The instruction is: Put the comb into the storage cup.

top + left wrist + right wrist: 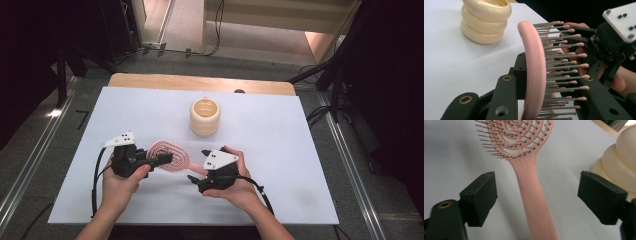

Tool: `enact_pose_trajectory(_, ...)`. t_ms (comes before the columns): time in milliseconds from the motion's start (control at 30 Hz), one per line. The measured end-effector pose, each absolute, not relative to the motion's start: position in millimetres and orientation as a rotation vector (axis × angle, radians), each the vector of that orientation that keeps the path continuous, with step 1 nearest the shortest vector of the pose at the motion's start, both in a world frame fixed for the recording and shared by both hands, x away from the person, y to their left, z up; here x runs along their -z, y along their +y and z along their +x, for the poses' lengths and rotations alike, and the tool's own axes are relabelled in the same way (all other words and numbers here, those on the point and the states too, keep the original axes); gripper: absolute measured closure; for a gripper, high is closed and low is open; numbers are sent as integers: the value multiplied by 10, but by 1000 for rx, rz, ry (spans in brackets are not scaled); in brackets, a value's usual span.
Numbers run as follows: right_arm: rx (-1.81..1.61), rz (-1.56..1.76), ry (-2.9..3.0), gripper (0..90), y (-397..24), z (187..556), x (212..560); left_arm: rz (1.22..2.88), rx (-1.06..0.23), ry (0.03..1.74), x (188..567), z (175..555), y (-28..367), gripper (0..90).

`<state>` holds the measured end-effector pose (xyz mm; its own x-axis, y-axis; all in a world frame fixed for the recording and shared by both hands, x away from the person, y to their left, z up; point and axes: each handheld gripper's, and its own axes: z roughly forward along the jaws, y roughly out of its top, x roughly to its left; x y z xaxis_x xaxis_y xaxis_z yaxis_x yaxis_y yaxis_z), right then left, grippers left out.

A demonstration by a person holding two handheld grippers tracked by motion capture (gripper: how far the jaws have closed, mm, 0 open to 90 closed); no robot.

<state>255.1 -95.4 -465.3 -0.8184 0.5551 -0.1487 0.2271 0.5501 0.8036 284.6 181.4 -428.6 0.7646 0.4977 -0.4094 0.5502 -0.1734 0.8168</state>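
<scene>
On the left, our left tool (162,159) is clenched across the head of the pink hairbrush (170,156). In the left gripper view one jaw sits against the smooth back of the head and the other presses in among the bristles (564,62), so the brush is pinched through its thickness and stands on edge. We judge this grip is there to carry the brush's weight while the other hand changes its hold.

The brush lies between our two hands, just off the white worktop (280,150), head to the left and handle (534,195) running toward the right hand.

On the right, our right tool (197,167) is released: in the right gripper view its two black jaws stand wide on either side of the handle, with clear gaps and neither pad touching it. The handle is centred between them, which we read as lining up for a fresh grip lower on the handle.

Beyond the brush, well apart from both hands, a cream ribbed cup (205,116) stands upright near the middle of the worktop. It looks the likely holder for the brush.
</scene>
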Motion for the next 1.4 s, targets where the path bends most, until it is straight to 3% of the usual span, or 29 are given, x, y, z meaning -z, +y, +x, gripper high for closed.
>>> enact_pose_trajectory(133,-1140,637,2382,218,-940,2532,4651,1826,50,810,4229,2878,1772,666)
enact_pose_trajectory(533,-1056,595,2325,507,-848,2516,4678,1874,30,806,4156,2919,1632,666)
enact_pose_trajectory(867,-991,613,2329,611,-822,2524,4689,1898,10,793,4097,2921,1589,666)
enact_pose_trajectory(1300,-968,537,2310,678,-812,2492,4688,1864,38,775,4103,2944,1592,650)
enact_pose_trajectory(1367,-990,535,2293,679,-835,2479,4667,1849,43,772,4098,2945,1603,593)
enact_pose_trajectory(1400,-993,533,2276,680,-843,2473,4656,1802,49,772,4085,2942,1625,519)
